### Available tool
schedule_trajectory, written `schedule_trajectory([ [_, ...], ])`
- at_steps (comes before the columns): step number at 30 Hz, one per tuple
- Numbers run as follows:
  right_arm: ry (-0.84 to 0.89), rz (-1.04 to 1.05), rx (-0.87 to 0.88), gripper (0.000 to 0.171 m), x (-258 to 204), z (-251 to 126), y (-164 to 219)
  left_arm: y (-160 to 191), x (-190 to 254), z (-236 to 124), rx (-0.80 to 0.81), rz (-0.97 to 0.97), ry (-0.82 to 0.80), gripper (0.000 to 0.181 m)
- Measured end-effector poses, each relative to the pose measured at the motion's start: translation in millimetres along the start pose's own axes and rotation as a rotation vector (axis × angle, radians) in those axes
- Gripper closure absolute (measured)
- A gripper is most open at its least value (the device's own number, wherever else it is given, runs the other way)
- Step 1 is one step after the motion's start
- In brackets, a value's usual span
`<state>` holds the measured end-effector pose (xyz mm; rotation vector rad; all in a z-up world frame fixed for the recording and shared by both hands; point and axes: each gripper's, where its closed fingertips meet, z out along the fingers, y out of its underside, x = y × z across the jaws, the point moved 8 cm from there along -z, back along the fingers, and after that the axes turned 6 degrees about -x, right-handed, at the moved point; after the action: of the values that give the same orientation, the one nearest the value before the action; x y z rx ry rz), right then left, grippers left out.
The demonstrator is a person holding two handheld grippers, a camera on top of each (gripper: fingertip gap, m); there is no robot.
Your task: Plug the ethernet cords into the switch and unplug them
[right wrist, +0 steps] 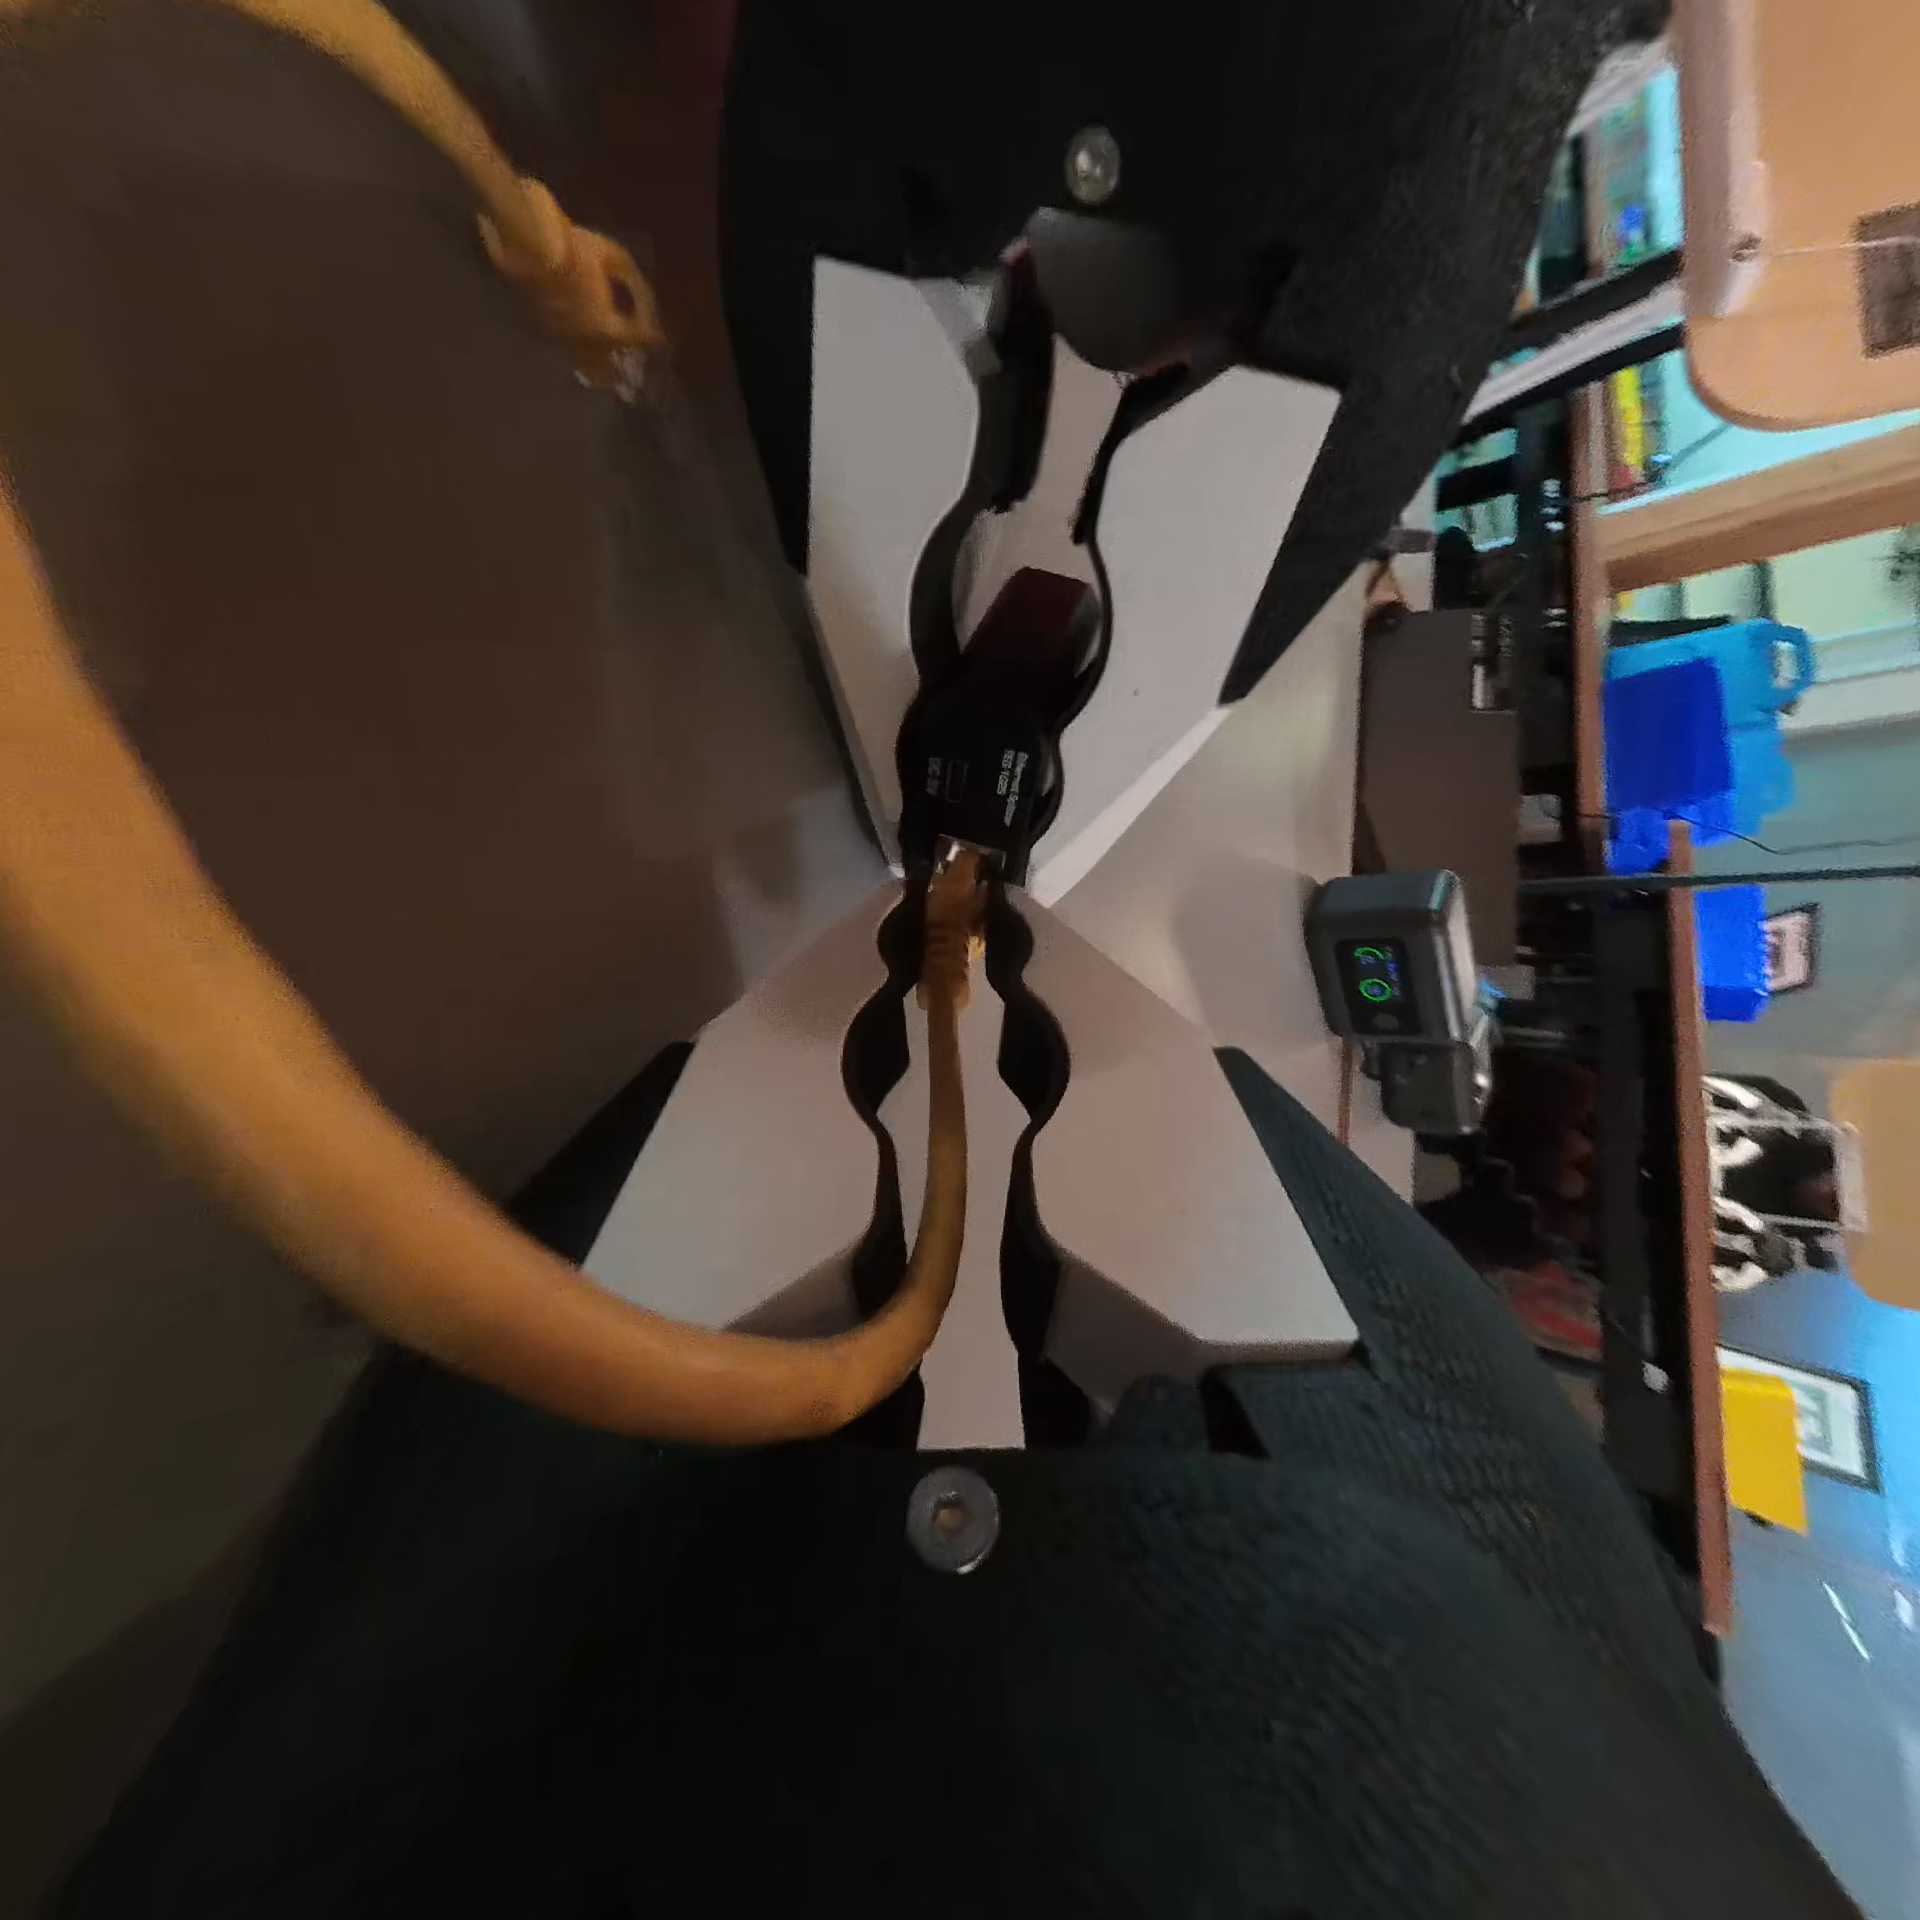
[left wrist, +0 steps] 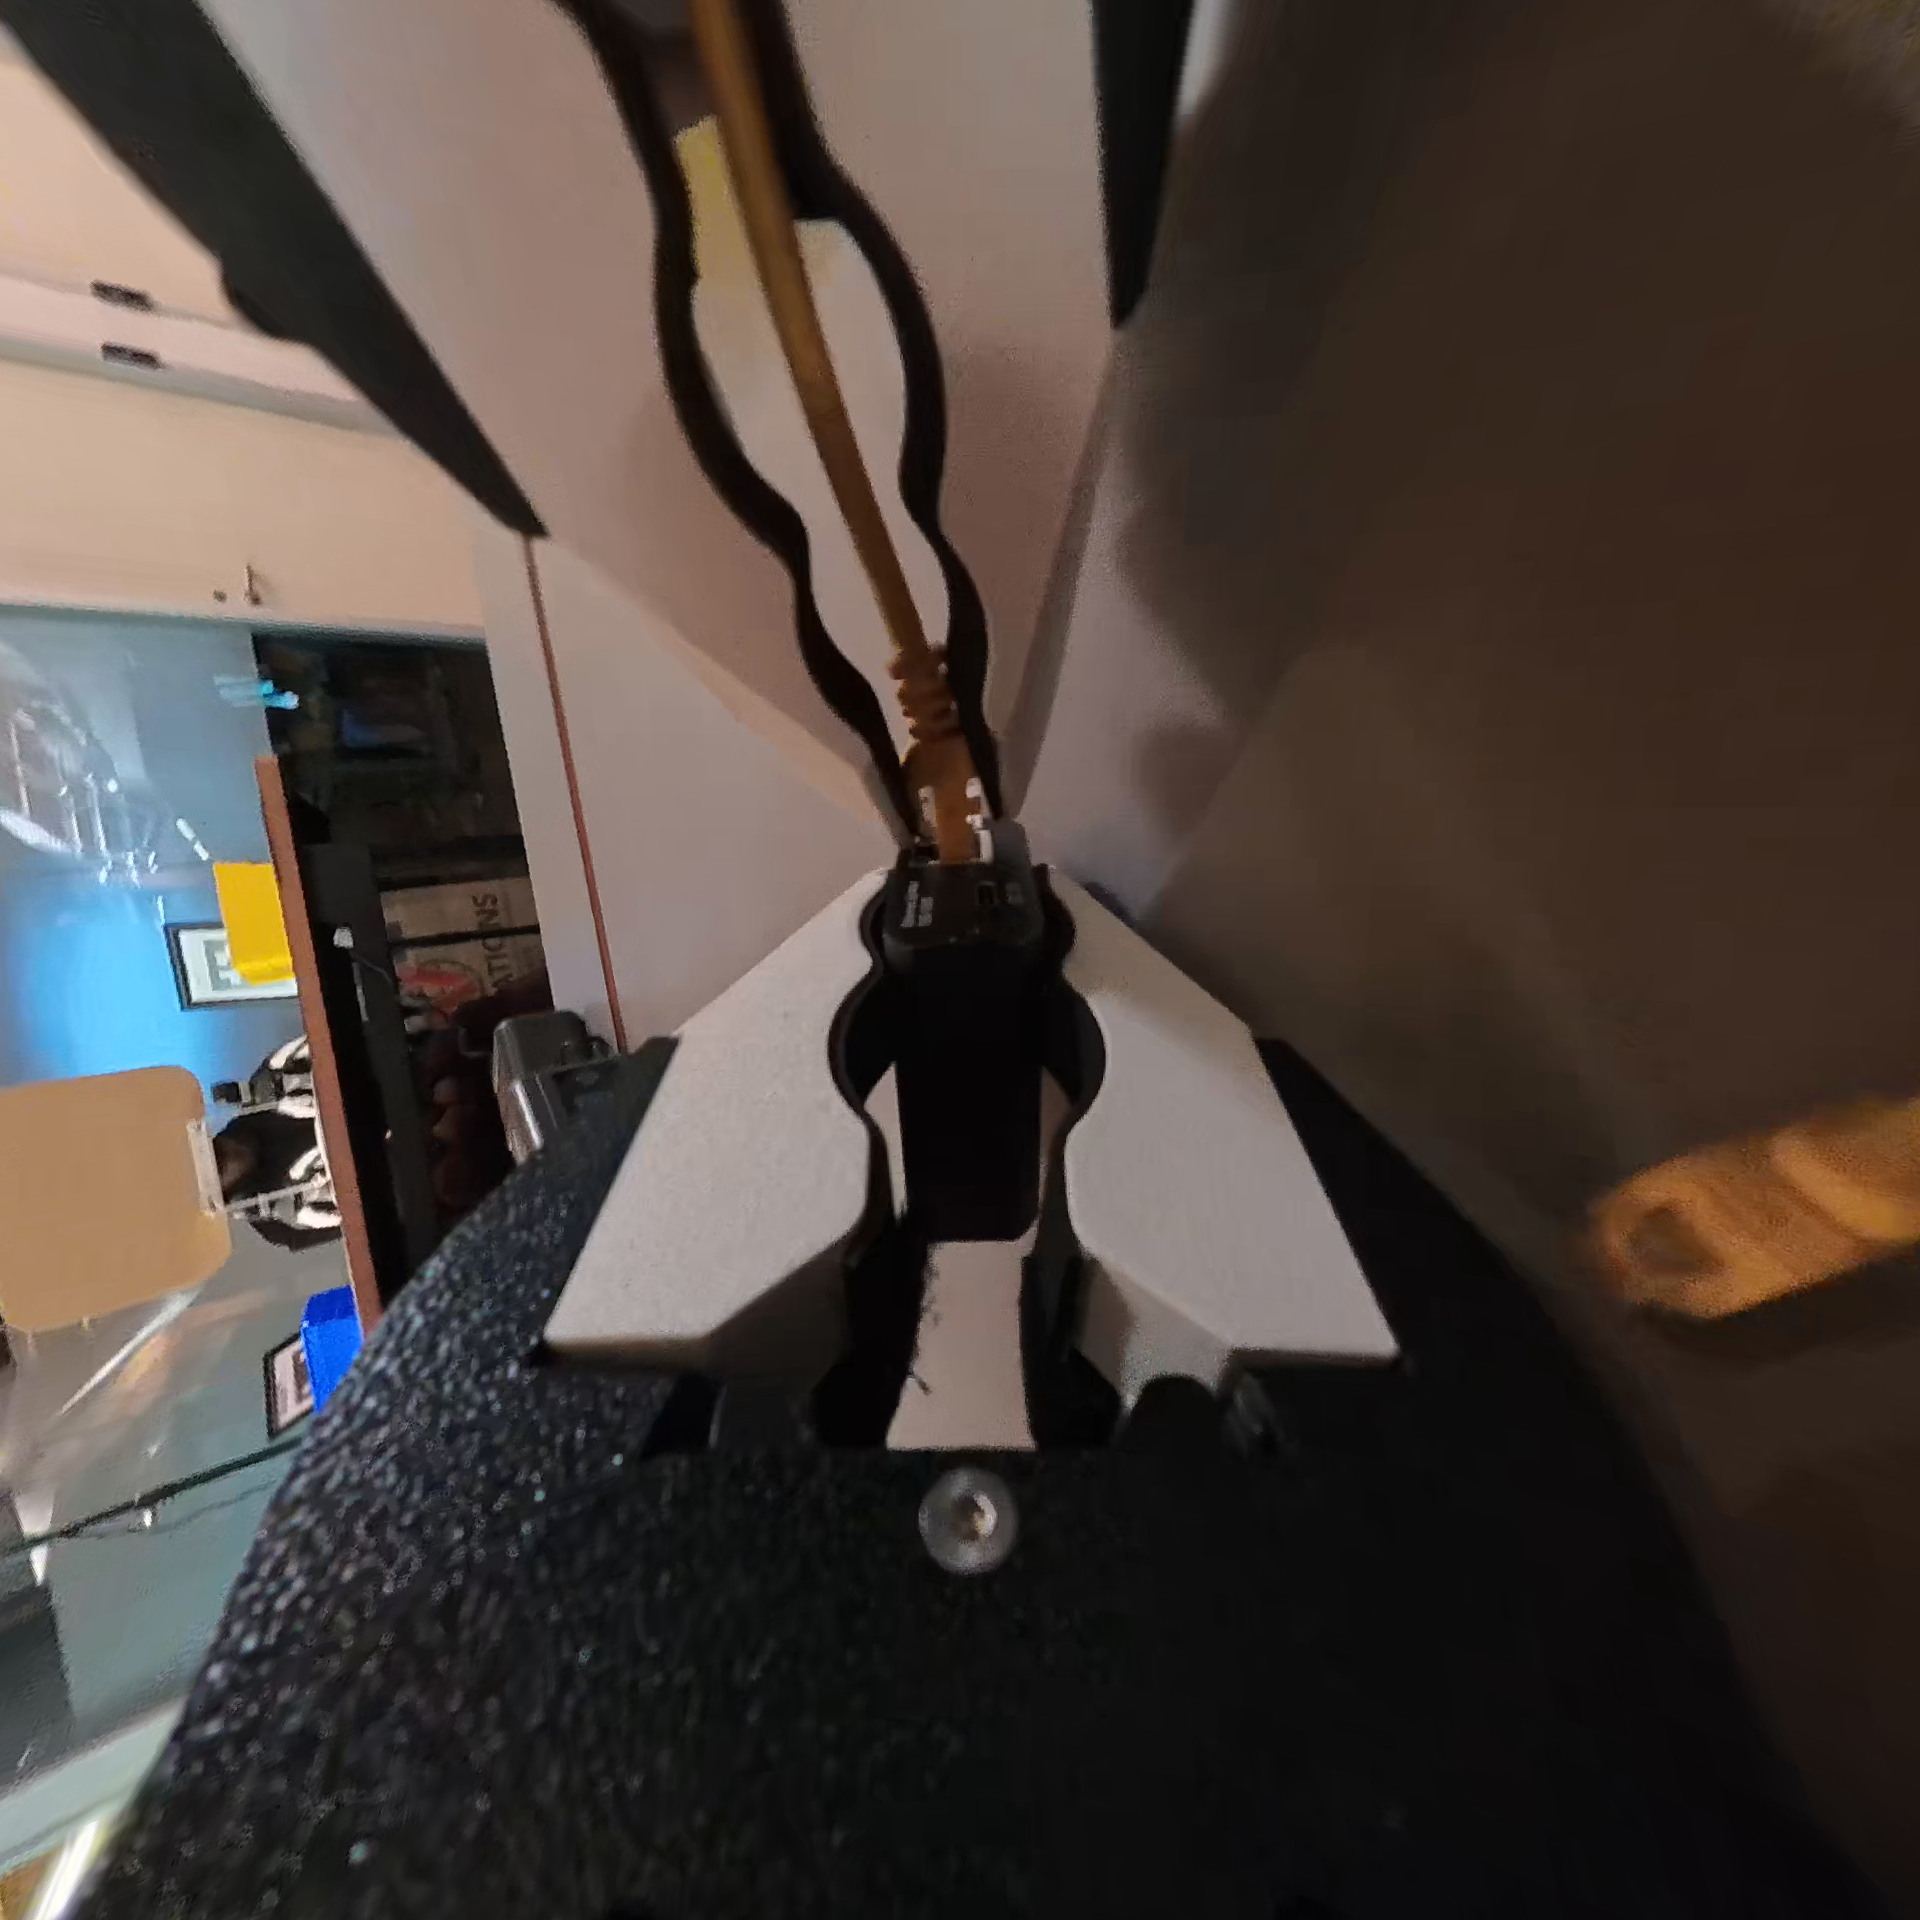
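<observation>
Left wrist view: the left gripper [left wrist: 956, 935] is clamped on the small black switch [left wrist: 961, 1039], its fingers narrow around the body, with the port end pointing away from the camera. The yellow ethernet cord [left wrist: 821, 395] runs out from that port end, its plug boot [left wrist: 925, 707] sitting at the switch's face and held between the fingers of the right gripper [left wrist: 935, 727], which comes in from beyond the switch. A second yellow plug [left wrist: 1756, 1216] lies blurred, well apart to the right of the switch, on a brownish surface [left wrist: 1558, 727].

Right wrist view: the right gripper [right wrist: 961, 935] pinches the yellow plug boot [right wrist: 951, 935] just short of the switch [right wrist: 977, 748], jaws narrow. The plug tip appears to sit in the port; how deep is hard to tell. The cord [right wrist: 940, 1164] loops back past the switch's near side. The left gripper [right wrist: 987, 665] holds the switch from the far side.

To do this well, keep plug and port on one straight line, brace the switch firmly, and push or pull without twisting; the latch tab must be pressed for any pull-out.
</observation>
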<state>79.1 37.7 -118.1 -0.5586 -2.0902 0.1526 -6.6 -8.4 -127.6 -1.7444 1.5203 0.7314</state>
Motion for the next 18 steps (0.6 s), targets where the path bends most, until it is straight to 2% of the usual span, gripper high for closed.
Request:
schedule_trajectory([
  [3,-0.066,0.007,0.023,0.160,3.0,-15.4,-5.0,-8.1,-1.8,-10.6,0.051,0.018,0.011,0.159],
  [9,-0.163,0.067,0.083,0.161,12.5,-46.0,-9.0,-20.8,-9.2,-26.6,0.218,-0.077,0.043,0.159],
  [15,-0.327,0.189,0.282,0.161,20.0,-87.3,-19.7,-45.8,-17.3,-60.2,0.398,-0.240,0.260,0.159],
  [18,-0.370,0.198,0.345,0.161,20.8,-100.2,-29.0,-52.4,-18.6,-75.6,0.456,-0.257,0.323,0.159],
])
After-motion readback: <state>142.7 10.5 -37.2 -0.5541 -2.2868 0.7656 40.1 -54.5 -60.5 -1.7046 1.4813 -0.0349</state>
